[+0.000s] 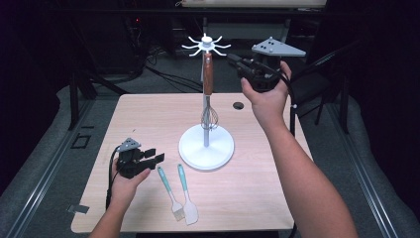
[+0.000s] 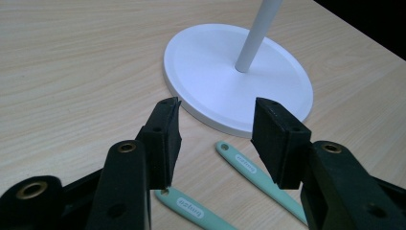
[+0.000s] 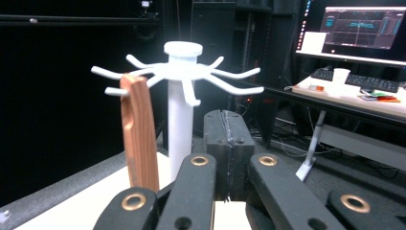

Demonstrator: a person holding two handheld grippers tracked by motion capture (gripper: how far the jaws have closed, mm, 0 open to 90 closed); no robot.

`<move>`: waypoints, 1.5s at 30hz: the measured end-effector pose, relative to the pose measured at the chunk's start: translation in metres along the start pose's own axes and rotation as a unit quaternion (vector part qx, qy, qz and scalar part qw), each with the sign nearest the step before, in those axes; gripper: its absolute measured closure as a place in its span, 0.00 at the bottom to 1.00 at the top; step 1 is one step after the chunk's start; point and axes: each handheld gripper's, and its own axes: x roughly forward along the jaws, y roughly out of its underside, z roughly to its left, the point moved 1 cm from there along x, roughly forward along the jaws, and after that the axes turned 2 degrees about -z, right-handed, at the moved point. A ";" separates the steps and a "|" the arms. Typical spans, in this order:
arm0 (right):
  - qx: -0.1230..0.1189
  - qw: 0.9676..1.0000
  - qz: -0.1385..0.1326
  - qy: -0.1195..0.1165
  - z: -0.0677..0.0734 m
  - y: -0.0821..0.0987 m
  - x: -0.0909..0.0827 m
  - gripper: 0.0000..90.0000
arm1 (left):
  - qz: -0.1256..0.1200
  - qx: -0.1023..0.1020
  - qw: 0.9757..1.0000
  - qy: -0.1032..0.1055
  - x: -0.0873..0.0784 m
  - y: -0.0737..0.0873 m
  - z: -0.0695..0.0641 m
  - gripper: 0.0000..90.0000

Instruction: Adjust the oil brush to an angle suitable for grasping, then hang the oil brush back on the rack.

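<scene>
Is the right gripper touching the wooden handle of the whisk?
Apart. In the right gripper view, the right gripper is shut on nothing, and the wooden handle stands to its left with a clear gap between them.

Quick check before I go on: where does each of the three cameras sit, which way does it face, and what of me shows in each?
High view: above the near edge, facing forward and down on the table; both forearms, left gripper, right gripper.
Left gripper view: rides the left gripper, facing the rack base and two teal handles; open jaws.
Right gripper view: rides the raised right gripper, level with the rack's hooks; shut jaws.
Shared: the rack, and the whisk in two.
</scene>
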 end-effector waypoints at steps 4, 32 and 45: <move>0.010 1.000 -0.010 0.000 -0.002 -0.003 0.000 1.00 | 0.001 0.000 1.000 -0.001 0.000 0.000 0.000 0.58; -0.019 0.999 -0.022 -0.043 0.036 -0.011 0.006 1.00 | -0.003 -0.008 1.000 -0.004 -0.001 0.001 0.003 0.58; -0.017 0.999 -0.023 -0.033 0.040 -0.002 0.002 0.97 | -0.006 -0.010 1.000 -0.008 -0.004 0.001 0.006 0.58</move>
